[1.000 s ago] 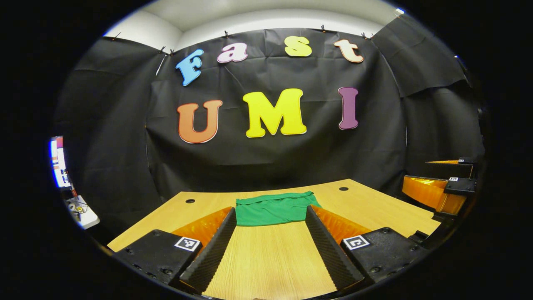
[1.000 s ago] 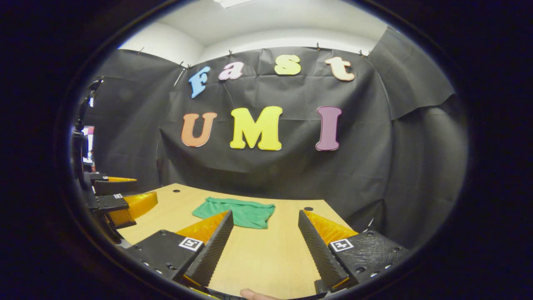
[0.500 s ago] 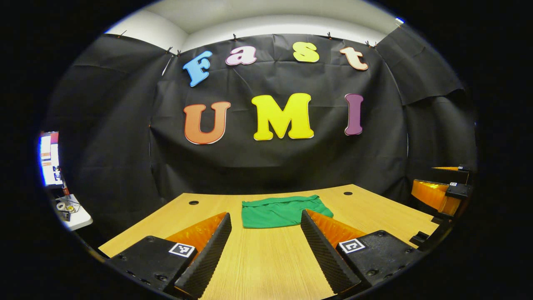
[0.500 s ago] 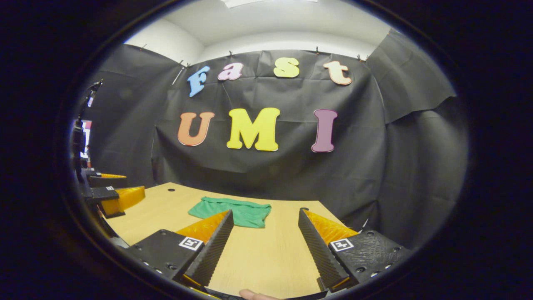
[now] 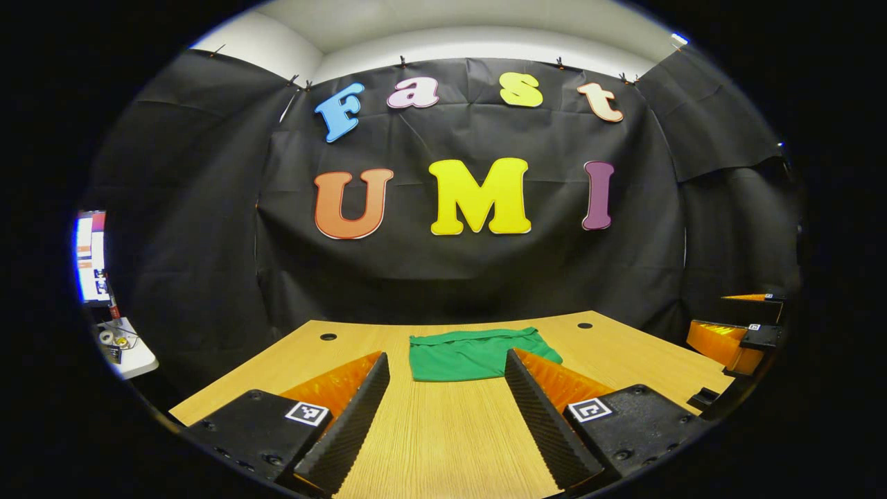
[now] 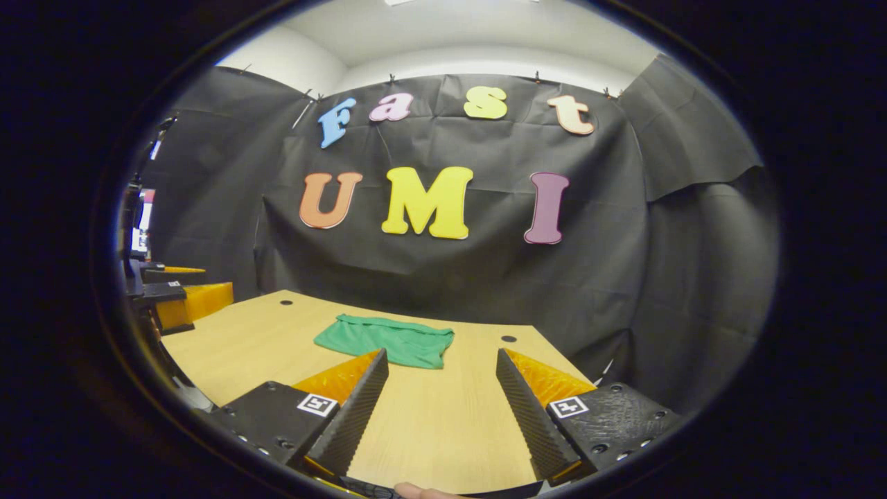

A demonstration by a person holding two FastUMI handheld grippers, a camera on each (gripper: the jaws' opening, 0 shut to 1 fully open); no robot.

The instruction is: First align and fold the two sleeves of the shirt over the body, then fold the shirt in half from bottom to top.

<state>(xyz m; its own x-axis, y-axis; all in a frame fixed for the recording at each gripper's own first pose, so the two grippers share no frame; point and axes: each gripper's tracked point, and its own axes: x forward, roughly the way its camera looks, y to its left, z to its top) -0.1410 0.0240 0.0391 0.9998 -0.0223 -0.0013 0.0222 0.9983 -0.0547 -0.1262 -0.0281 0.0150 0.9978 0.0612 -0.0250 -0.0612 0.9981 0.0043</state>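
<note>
Two tongs are sitting low over the wooden table (image 5: 624, 353), and both are gaping wide with nothing between their fingers. The left tongs (image 5: 447, 360) are pointing straight at the green shirt (image 5: 478, 353), which is lying flat just ahead of their tips. From the right tongs (image 6: 440, 357), the shirt (image 6: 384, 341) is lying ahead and off to their left. It is looking like a small neat packet already, so I think the folding is done.

Something could still be going wrong: if either pair of tongs is sliding forward along the table, the tips could be nudging the packet and pushing the folds open.

The left gripper view is showing the other tongs far off at its right edge. The right gripper view is showing them at its left edge, plus a fingertip (image 6: 416, 491) at the bottom
</note>
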